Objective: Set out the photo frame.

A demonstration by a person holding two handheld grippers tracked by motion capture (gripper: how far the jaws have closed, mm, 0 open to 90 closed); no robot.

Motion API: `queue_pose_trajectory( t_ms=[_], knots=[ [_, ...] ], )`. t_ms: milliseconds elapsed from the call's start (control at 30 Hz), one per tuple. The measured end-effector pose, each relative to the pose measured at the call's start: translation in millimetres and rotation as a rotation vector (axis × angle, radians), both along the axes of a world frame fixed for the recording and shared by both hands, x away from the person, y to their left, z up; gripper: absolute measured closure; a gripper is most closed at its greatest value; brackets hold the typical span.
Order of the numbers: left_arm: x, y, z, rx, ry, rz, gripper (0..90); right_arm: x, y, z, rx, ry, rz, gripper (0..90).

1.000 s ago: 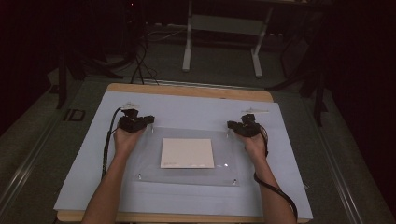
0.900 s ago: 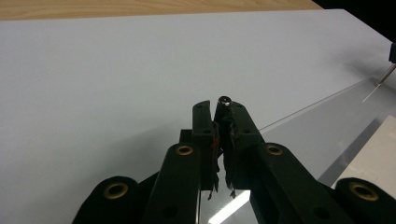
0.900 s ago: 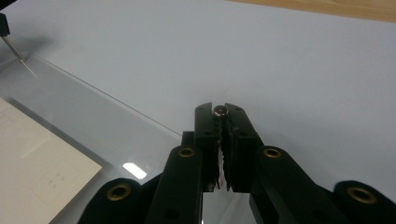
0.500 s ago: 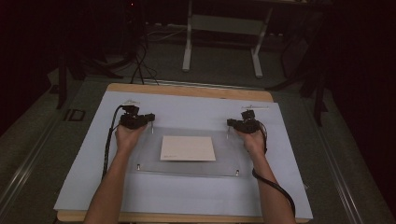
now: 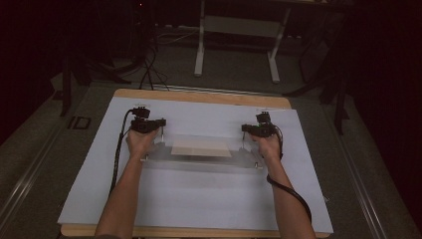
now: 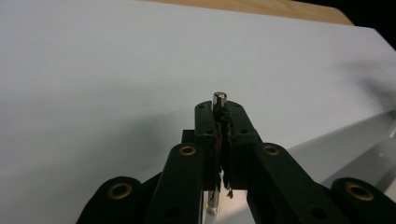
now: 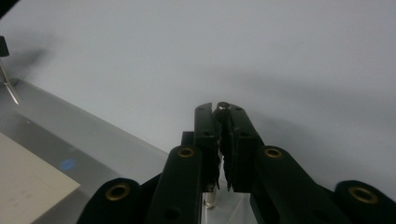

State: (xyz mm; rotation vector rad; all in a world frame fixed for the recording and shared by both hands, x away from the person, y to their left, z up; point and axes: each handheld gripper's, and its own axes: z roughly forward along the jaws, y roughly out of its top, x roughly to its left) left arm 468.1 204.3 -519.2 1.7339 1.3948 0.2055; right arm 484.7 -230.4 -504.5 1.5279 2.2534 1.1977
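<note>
Seen from above: a clear acrylic plate raised off the white sheet near the table's centre, tilted with its far edge higher, a cream card resting on its middle. At the plate's 9 o'clock corner, the left gripper, clenched on a small metal post that stands up from the plate; in the left gripper view, the post's silvery top poking out just above the pinched black jaws, its lower end visible beneath them at 6 o'clock. At the plate's 3 o'clock corner, the right gripper, likewise grasping a matching post, jaws having just eased open a touch yet with the post caught between the pads. In the right gripper view, the plate's transparent edge running off toward 9 o'clock, the card's corner at 8 o'clock. Wooden table edge showing beyond the sheet at 12 o'clock. Cables trailing back from both grippers along the forearms.
</note>
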Motion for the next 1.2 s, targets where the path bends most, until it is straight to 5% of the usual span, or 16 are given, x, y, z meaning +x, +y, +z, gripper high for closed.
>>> queue_pose_trajectory(
  t_ms=[167, 300, 500, 900, 1200],
  knots=[
    [3.1, 0.0, 0.9, -0.01, 0.027, 0.008, 86.3, -7.2, 3.1, 13.0, -0.065, -0.052, 0.01, 70.4],
    [3.0, -0.1, 0.9, -0.01, 0.028, 0.01, 86.2, -18.1, 2.1, 28.2, -0.089, -0.085, 0.019, 68.8],
    [3.7, 0.3, 0.5, -0.015, 0.032, 0.009, 86.2, -38.7, 3.9, 49.2, -0.072, -0.142, 0.114, 89.7],
    [4.2, 0.4, 0.3, -0.018, 0.035, 0.009, 86.1, -75.4, 5.7, 70.1, -0.004, -0.138, 0.245, 89.9],
    [4.4, 0.3, 0.1, -0.022, 0.037, 0.011, 86.1, -98.2, 3.4, 80.3, -0.02, -0.155, 0.312, 90.0]
  ],
)
